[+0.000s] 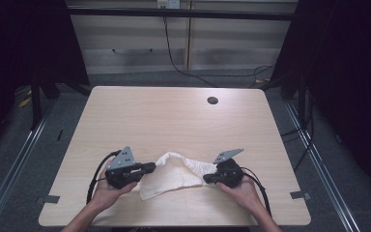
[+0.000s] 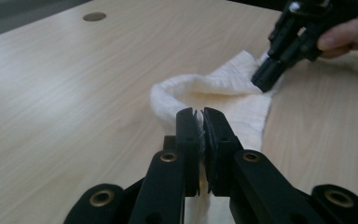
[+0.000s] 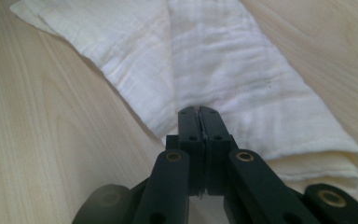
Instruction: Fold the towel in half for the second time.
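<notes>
White cloth (image 1: 174, 175) lies on the near half of the wooden table (image 1: 174, 116), about 6 o'clock from table centre, folded and bunched, with a raised loop of fabric along its far edge and a flat corner trailing toward the near edge. Left gripper (image 1: 149, 167) at 9 o'clock of the cloth: jaws pressed together with a thin edge of cloth pinched between them, seen clearly in the left gripper view (image 2: 201, 122). Right gripper (image 1: 207, 179) at 3 o'clock of the cloth: jaws closed tight at the cloth's end; in the right gripper view (image 3: 199, 112) the tips sit over the folded fabric, a sliver of cloth apparently caught between them. Left hand (image 1: 107, 187) and right hand (image 1: 244, 189) each wrap a gripper body, forearms entering from 6 o'clock. Black cable (image 1: 92, 181) loops off the left gripper. Round dark grommet hole (image 1: 212, 100) at 1 o'clock on the table, well apart from the cloth.
</notes>
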Action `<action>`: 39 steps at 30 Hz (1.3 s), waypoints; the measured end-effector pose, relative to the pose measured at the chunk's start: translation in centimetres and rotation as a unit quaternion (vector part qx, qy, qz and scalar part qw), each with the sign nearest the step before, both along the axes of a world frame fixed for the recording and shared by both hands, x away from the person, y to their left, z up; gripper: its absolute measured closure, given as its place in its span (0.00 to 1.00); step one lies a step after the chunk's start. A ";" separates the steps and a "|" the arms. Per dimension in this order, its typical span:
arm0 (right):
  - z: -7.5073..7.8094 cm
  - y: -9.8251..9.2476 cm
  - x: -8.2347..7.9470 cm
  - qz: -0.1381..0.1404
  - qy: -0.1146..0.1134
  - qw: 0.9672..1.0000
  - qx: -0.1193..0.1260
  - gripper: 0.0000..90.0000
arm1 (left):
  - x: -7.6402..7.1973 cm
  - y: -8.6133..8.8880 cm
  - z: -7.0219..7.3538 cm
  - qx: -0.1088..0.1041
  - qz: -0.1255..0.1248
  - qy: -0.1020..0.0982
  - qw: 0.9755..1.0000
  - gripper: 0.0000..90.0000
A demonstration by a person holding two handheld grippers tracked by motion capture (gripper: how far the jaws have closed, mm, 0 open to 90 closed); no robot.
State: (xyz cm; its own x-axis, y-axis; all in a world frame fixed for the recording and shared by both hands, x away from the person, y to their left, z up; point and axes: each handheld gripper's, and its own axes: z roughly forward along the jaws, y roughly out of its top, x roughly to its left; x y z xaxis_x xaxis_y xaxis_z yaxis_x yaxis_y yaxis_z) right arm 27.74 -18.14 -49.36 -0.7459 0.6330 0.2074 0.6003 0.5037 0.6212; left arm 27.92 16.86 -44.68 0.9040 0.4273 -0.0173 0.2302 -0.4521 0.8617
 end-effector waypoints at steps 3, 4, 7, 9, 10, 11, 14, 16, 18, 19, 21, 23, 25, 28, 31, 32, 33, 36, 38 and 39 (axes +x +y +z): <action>0.0 0.0 -0.1 -0.005 -0.002 1.000 0.000 0.99 | -1.1 -0.1 -0.7 0.027 -0.020 0.003 0.999 0.95; 0.0 0.0 -0.1 -0.005 -0.002 1.000 0.000 0.99 | -1.4 -0.1 -1.0 0.033 -0.028 0.008 0.999 0.95; -0.2 -0.1 -0.1 -0.004 -0.007 1.000 0.008 0.99 | -2.4 -0.2 -2.1 0.067 -0.058 0.021 0.996 0.95; -0.2 -0.2 -0.1 -0.004 -0.007 1.000 0.008 0.99 | -2.6 -0.4 -2.6 0.072 -0.063 0.027 0.995 0.95; -0.2 -0.1 -0.2 -0.004 -0.007 1.000 0.006 0.99 | -2.8 -0.7 -3.4 0.091 -0.075 0.037 0.992 0.95; -0.2 -0.1 -0.3 -0.004 -0.012 1.000 0.004 0.99 | -2.8 -0.7 -3.8 0.087 -0.082 0.044 0.992 0.95; -0.1 0.0 -0.4 -0.006 -0.016 1.000 -0.003 0.99 | -3.0 -0.8 -4.4 0.106 -0.086 0.048 0.990 0.95; 0.0 -0.1 -0.5 -0.005 -0.019 1.000 -0.007 0.99 | -3.0 -0.6 -4.5 0.105 -0.081 0.050 0.990 0.95; 0.1 -0.6 -0.8 -0.006 -0.015 1.000 -0.014 0.99 | -2.8 -0.5 -4.6 0.112 -0.074 0.048 0.990 0.95; 0.1 -0.8 -0.9 -0.008 -0.016 1.000 -0.011 0.99 | -2.7 -0.5 -4.7 0.108 -0.072 0.049 0.990 0.95; 0.1 -1.9 -1.4 -0.023 -0.018 1.000 -0.010 0.99 | -2.6 -0.4 -4.8 0.107 -0.066 0.054 0.991 0.95; 0.2 -2.2 -1.7 -0.028 -0.017 0.999 -0.015 0.99 | -2.6 -0.5 -4.8 0.106 -0.062 0.051 0.991 0.96; 0.4 -2.7 -2.4 -0.036 -0.029 0.998 -0.036 0.99 | -2.7 -0.5 -4.8 0.110 -0.059 0.048 0.991 0.96; 0.5 -3.7 -3.3 -0.047 -0.030 0.998 -0.039 0.99 | -2.7 -0.6 -4.8 0.109 -0.057 0.048 0.991 0.96; 0.4 -5.2 -4.4 -0.063 -0.032 0.997 -0.032 0.99 | -2.6 -0.5 -4.9 0.104 -0.057 0.050 0.992 0.96; 0.4 -5.4 -4.6 -0.069 -0.031 0.997 -0.031 0.99 | -2.5 -0.5 -4.9 0.102 -0.055 0.052 0.992 0.96; 0.4 -5.4 -4.6 -0.069 -0.031 0.997 -0.031 0.99 | -2.5 -0.5 -4.9 0.102 -0.055 0.052 0.992 0.96; 0.3 -5.4 -4.6 -0.069 -0.034 0.997 -0.029 0.99 | -2.3 -0.5 -5.0 0.100 -0.048 0.052 0.992 0.96; 0.3 -5.4 -4.5 -0.069 -0.034 0.997 -0.028 0.99 | -2.0 -0.5 -5.0 0.097 -0.045 0.052 0.993 0.96; 0.2 -5.4 -4.5 -0.070 -0.035 0.997 -0.027 0.99 | -1.8 -0.5 -5.0 0.100 -0.046 0.051 0.993 0.96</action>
State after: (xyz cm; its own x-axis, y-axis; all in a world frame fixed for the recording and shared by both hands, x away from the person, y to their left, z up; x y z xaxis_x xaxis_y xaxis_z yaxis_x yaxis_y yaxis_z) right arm 23.28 -23.57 -49.13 -0.6609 0.7406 0.1211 0.6229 0.4513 0.6390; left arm 26.07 16.36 -49.67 0.9369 0.3480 -0.0336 0.2616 -0.6341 0.7276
